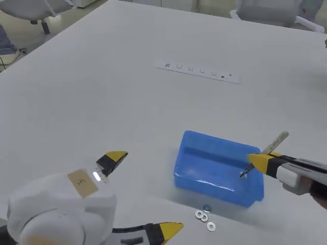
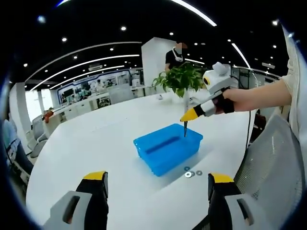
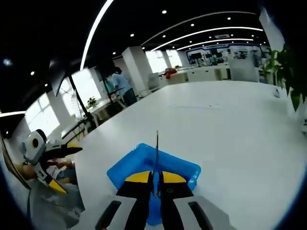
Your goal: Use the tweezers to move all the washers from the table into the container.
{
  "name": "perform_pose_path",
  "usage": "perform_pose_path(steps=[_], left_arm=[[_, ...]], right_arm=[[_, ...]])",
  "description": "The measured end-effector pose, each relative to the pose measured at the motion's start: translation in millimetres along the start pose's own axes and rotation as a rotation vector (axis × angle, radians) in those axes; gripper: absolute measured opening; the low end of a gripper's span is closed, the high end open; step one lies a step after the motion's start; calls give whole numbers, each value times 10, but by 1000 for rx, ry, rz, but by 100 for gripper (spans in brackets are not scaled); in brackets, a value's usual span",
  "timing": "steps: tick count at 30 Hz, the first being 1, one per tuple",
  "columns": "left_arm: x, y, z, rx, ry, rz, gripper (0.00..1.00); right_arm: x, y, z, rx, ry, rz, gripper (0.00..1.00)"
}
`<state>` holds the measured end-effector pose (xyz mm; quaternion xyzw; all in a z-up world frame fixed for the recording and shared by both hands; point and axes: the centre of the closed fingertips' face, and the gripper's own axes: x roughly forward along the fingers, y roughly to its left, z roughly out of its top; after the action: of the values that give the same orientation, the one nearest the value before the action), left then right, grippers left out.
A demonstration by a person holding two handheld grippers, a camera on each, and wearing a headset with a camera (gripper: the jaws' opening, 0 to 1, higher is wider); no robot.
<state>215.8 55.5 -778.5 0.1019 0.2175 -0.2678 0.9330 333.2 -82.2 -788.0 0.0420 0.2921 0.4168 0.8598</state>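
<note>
Right gripper (image 1: pixel 258 162) reaches in from the right, a hand (image 2: pixel 240 98) behind it, jaws closed on the tweezers (image 3: pixel 156 153); the tweezers slant down and to the left, tips inside the blue container (image 1: pixel 214 186) toward its right end; whether the tips are parted or pinch anything cannot be told; left gripper (image 1: pixel 143 194) sits low at the near left, jaws spread wide and empty, facing the container; a few washers (image 1: pixel 204 216) lie clustered on the white table (image 1: pixel 127 102), just beside the container's near wall; a socket strip (image 1: pixel 198 71) is set into the table farther off; office chairs (image 1: pixel 36 7) stand beyond the far edge; a potted plant (image 2: pixel 180 79) stands in an open office under ceiling lights.
</note>
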Motion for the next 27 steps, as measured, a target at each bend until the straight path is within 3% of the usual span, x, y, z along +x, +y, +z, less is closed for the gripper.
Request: perform_pose_path(steps=[6, 11, 23, 27], left_arm=[[-26, 93, -16, -54, -9, 28, 86], [-20, 104, -50, -37, 10, 41, 84], [-27, 123, -86, -36, 27, 54, 81], [-27, 116, -90, -31, 31, 52, 80]], right_arm=[[120, -123, -101, -62, 47, -31, 3], [163, -177, -204, -69, 73, -34, 3], [208, -152, -233, -118, 70, -21, 3], [217, -126, -223, -175, 73, -14, 4]])
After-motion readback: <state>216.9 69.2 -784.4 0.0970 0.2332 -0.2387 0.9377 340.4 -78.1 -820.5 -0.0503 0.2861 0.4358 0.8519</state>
